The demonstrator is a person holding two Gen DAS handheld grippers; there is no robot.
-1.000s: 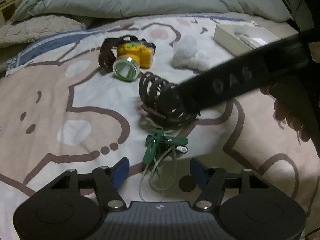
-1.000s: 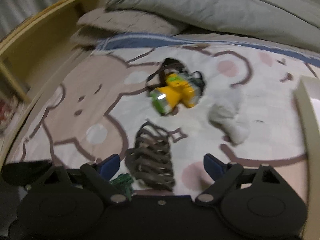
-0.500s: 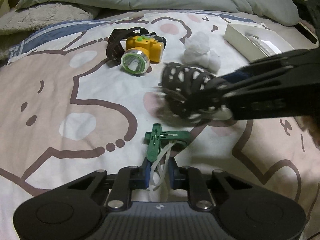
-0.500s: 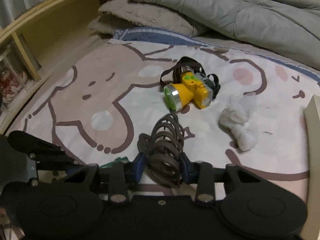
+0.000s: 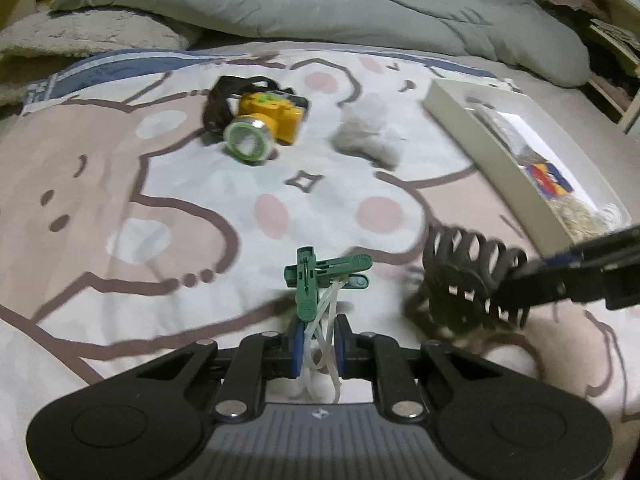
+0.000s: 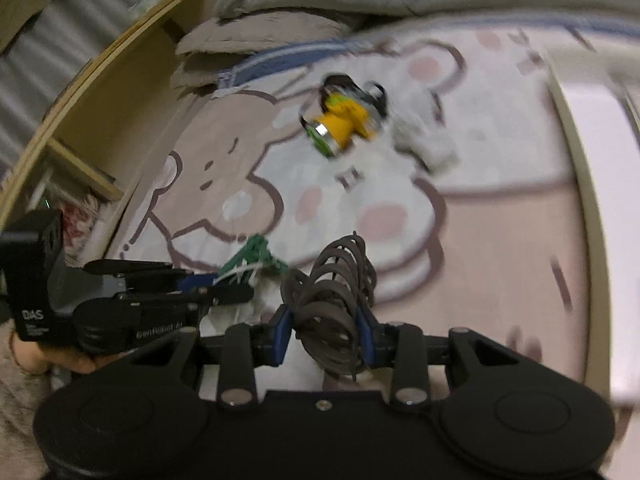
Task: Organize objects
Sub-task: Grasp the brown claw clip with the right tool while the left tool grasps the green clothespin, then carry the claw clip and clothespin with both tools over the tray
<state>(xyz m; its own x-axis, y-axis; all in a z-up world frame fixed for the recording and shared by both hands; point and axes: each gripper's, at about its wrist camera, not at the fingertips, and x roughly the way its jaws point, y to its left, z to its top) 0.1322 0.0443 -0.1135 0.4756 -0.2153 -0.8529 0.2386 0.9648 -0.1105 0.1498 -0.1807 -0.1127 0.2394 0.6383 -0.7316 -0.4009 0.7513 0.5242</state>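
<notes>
My left gripper (image 5: 318,346) is shut on the white cords of a bundle of green clothes pegs (image 5: 320,280), which sticks out ahead of the pads over the bed sheet. My right gripper (image 6: 325,334) is shut on a brown hair claw clip (image 6: 334,300), held upright between the blue pads. In the left wrist view that clip (image 5: 468,276) hangs at the right, off the sheet, in the right gripper's fingers (image 5: 560,280). In the right wrist view the pegs (image 6: 256,258) and the left gripper (image 6: 224,286) show at the left.
A yellow headlamp (image 5: 264,124) with a black strap and a crumpled white tissue (image 5: 370,136) lie farther back on the cartoon-print sheet. An open white box (image 5: 500,136) with small items sits at the right. A grey duvet (image 5: 320,4) lies behind; a wooden bed frame (image 6: 80,92) runs along the left.
Both grippers went from open to shut: the left on the pegs' cords, the right on the hair clip. The right one then carried the clip to the right, toward the box.
</notes>
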